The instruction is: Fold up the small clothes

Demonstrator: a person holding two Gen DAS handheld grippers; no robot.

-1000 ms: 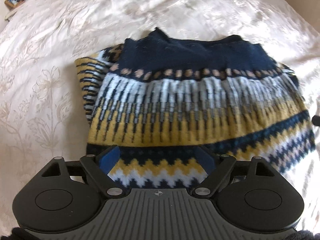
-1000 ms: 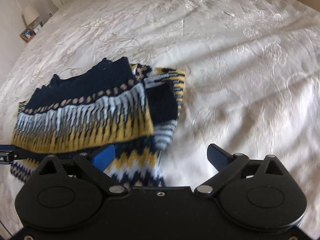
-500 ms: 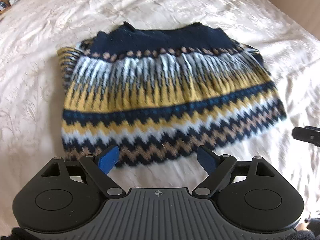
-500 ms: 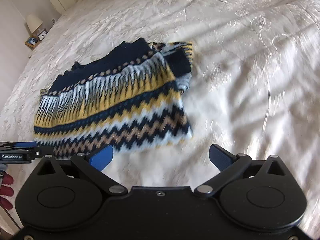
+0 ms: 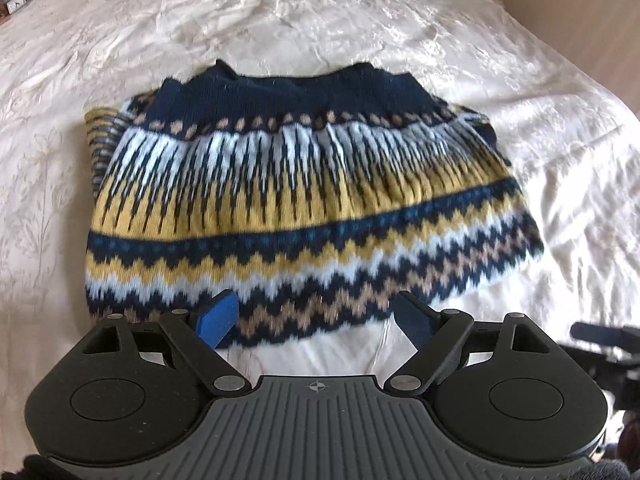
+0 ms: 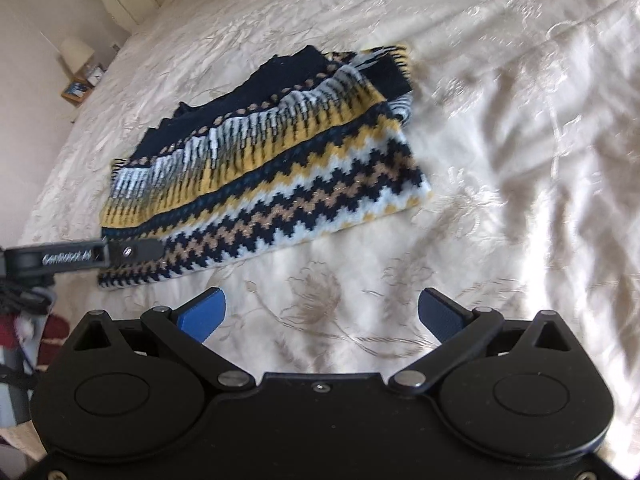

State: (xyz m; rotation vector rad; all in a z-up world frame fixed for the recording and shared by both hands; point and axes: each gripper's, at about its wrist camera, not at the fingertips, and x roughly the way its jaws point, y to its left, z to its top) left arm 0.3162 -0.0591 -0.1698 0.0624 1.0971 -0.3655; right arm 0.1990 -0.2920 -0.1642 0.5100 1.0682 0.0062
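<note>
A cream embroidered bedspread [image 6: 500, 128] is spread across the bed, and on it, near the middle, a patterned knit sweater [image 5: 304, 200] is laid in a folded stack, navy ribbed hem uppermost. A sleeve appears to be tucked beneath at the left edge, though blur makes this uncertain. The left gripper [image 5: 316, 320] is held just above the sweater's near edge, jaws released and gripping nothing. The right gripper [image 6: 320, 312] is kept apart over bare bedspread, jaws likewise spread. If the near edge is snagged, the loose layers could be dragged askew.
</note>
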